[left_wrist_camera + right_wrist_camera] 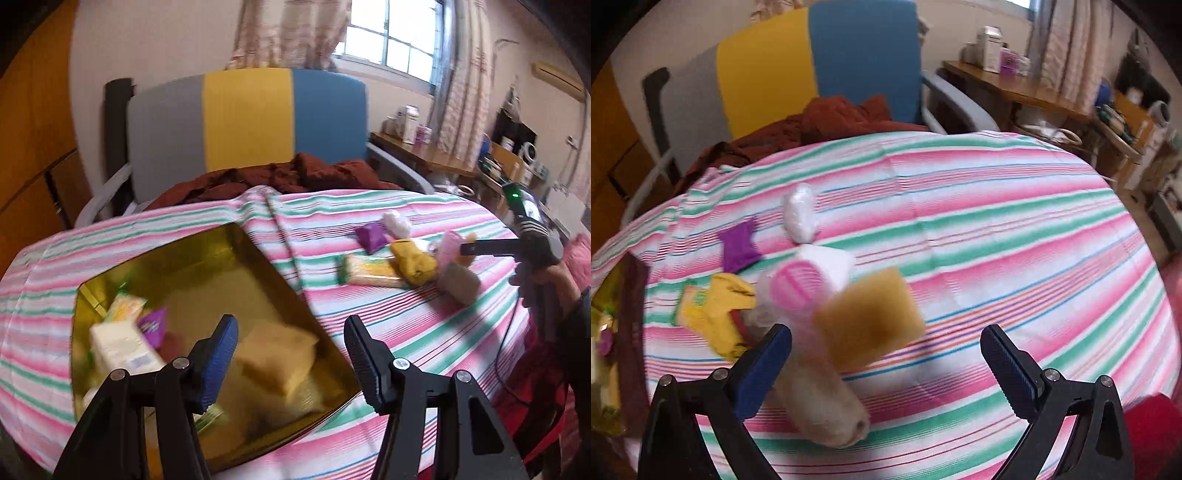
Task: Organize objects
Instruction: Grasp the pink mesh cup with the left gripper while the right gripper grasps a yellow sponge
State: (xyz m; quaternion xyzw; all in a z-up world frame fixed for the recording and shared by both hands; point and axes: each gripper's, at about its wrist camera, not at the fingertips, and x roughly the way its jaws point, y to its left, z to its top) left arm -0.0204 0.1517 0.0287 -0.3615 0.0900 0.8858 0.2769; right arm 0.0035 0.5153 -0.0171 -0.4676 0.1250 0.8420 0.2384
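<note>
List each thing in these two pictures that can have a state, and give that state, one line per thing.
Left gripper: open, empty, over the tin.
Right gripper: open, empty, close to the pile of snacks.
Gold tin: lid off, partly filled with packets.
Tan packet: inside the tin.
Purple packet: flat on the striped cloth, outside the tin.
Beige roll: lying on its side on the cloth.

A room in a home. A striped cloth [369,206] over a table, a grey, yellow and blue chair [247,114] at 12 o'clock, flowery curtains [288,33] by a window [391,40], a cluttered wooden desk [424,155] at 2 o'clock.
</note>
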